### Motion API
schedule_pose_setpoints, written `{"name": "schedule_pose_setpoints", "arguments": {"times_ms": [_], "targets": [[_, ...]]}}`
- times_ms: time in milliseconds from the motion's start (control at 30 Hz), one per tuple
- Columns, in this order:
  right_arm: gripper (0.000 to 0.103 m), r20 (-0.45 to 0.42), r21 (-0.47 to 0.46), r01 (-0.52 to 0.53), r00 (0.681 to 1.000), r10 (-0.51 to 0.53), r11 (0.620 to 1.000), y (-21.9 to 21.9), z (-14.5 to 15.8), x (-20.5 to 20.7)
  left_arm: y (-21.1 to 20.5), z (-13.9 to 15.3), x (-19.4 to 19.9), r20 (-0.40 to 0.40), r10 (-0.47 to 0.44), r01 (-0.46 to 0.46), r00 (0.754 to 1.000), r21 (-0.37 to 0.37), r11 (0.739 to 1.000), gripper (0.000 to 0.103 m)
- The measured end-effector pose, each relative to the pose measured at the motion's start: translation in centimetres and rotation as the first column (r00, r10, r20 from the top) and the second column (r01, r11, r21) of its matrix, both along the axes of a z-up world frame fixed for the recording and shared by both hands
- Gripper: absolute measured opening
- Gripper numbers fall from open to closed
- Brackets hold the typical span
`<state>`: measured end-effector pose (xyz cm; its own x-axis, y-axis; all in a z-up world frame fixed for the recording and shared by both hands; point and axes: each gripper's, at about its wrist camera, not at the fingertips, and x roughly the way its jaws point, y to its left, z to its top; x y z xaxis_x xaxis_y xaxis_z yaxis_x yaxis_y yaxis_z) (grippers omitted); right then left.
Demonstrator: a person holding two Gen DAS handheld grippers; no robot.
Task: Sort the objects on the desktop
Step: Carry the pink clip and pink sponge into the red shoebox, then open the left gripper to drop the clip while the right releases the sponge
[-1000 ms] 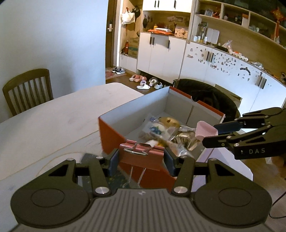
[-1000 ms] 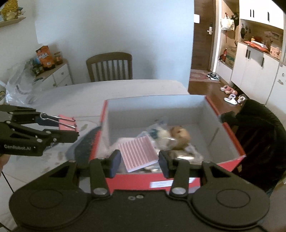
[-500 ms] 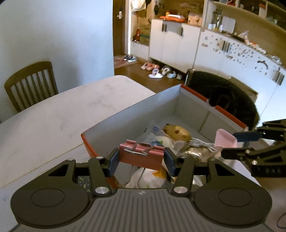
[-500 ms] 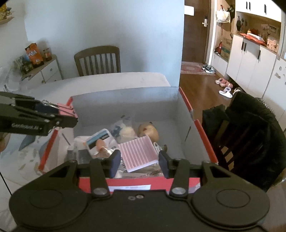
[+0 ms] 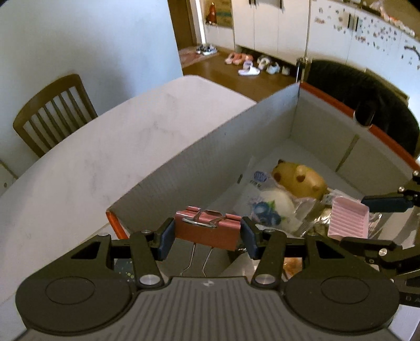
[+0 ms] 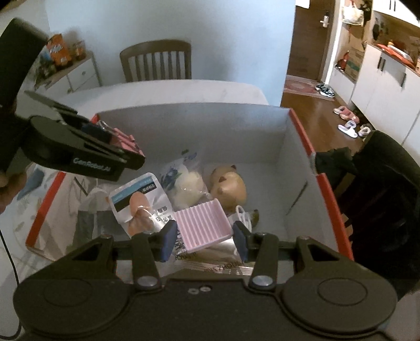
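Note:
My left gripper [image 5: 207,237] is shut on a pink binder clip [image 5: 207,230] and holds it above the near left wall of a red box [image 5: 207,162] with a grey inside. It also shows in the right wrist view [image 6: 123,149] over the box's left side. My right gripper [image 6: 203,236] is shut on a pink ribbed soap tray [image 6: 200,224] and holds it over the box's near side; the tray shows in the left wrist view [image 5: 347,219] too. Inside the box lie a brown plush toy [image 6: 229,183], a clear bag with white balls [image 6: 183,183] and a snack packet [image 6: 139,200].
The box [image 6: 325,188] stands on a pale table [image 5: 92,157]. A wooden chair [image 5: 52,110] is at the table's far side. A black coat on a chair [image 6: 380,188] is just right of the box. White cabinets [image 5: 275,23] and shoes on the floor are behind.
Both grippers have moved forward and over the box with their loads. The left gripper with the clip now hangs above the box's left wall; the tray is lower inside.

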<state>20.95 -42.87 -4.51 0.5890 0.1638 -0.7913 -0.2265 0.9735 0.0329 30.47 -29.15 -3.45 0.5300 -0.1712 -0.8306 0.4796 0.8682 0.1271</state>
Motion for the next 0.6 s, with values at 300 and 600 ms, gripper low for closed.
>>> {"name": "schedule_pose_setpoints", "arguments": {"times_ms": [300, 600], "targets": [[0.046, -0.022, -0.053, -0.078, 0.997, 0.077, 0.996, 0.9, -0.9, 0.8, -0.7, -1.2, 0.3, -0.044, -0.017, 0.018, 0.999, 0.035, 0.999, 0.053], [0.047, -0.026, -0.05, -0.097, 0.995, 0.096, 0.994, 0.4, -1.1, 1.2, -0.7, -1.2, 0.2, -0.04, -0.013, 0.015, 0.999, 0.032, 0.999, 0.055]]}}
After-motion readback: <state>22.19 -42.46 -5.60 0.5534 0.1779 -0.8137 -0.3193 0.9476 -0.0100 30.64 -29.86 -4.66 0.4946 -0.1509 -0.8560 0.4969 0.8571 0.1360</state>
